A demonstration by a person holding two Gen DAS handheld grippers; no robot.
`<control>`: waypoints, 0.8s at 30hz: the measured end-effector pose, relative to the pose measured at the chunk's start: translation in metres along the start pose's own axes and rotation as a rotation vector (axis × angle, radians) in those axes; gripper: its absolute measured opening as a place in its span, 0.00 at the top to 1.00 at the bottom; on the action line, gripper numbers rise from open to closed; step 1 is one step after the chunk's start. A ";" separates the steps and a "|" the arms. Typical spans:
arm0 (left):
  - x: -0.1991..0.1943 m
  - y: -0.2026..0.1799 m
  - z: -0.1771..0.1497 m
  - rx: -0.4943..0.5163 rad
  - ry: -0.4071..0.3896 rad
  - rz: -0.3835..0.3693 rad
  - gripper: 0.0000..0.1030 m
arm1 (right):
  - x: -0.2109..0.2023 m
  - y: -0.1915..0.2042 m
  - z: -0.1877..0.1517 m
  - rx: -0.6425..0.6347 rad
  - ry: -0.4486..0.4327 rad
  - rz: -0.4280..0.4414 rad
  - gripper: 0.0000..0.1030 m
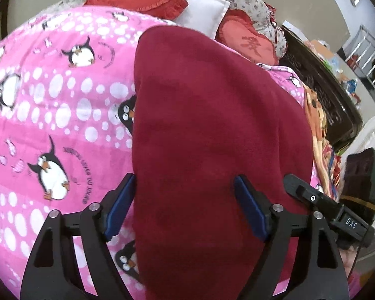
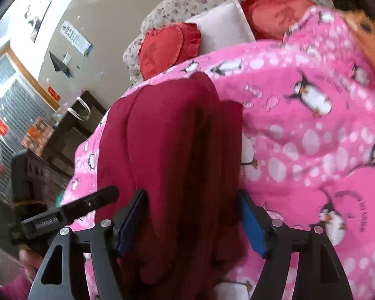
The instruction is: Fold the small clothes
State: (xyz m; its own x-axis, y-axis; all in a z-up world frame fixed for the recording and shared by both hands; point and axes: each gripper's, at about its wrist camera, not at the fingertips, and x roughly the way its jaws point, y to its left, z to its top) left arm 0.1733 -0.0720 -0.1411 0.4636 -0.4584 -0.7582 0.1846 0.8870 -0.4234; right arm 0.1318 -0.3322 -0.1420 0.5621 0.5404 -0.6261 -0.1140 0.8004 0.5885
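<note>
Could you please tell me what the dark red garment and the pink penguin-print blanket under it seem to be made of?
The dark red garment looks like soft fleece or brushed knit: matte, fuzzy, folding in thick rounded rolls. The pink penguin-print blanket seems plush printed fleece, with a slightly blurred, velvety nap; the exact fibre cannot be told.

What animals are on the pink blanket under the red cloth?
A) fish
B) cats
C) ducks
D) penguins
D: black-and-white penguins with orange beaks are printed all over the pink blanket, and the dark red cloth lies on top of it.
</note>
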 end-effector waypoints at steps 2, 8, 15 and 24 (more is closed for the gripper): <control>0.005 -0.001 0.000 -0.020 0.005 -0.011 0.19 | 0.002 -0.006 0.000 0.056 -0.006 0.043 0.33; 0.005 -0.009 0.000 -0.011 0.001 0.003 0.19 | 0.001 0.002 -0.002 0.048 -0.003 0.053 0.51; -0.015 -0.016 -0.002 0.037 -0.011 0.020 0.47 | -0.020 0.025 0.000 0.023 -0.022 0.068 0.64; -0.085 -0.011 -0.030 0.080 0.025 0.012 0.51 | -0.060 0.072 -0.026 0.019 0.015 0.180 0.65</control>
State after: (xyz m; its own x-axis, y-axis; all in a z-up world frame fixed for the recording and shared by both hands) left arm 0.1054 -0.0450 -0.0870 0.4444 -0.4478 -0.7759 0.2479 0.8938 -0.3738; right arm 0.0686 -0.3003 -0.0762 0.5213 0.6785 -0.5176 -0.1963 0.6856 0.7010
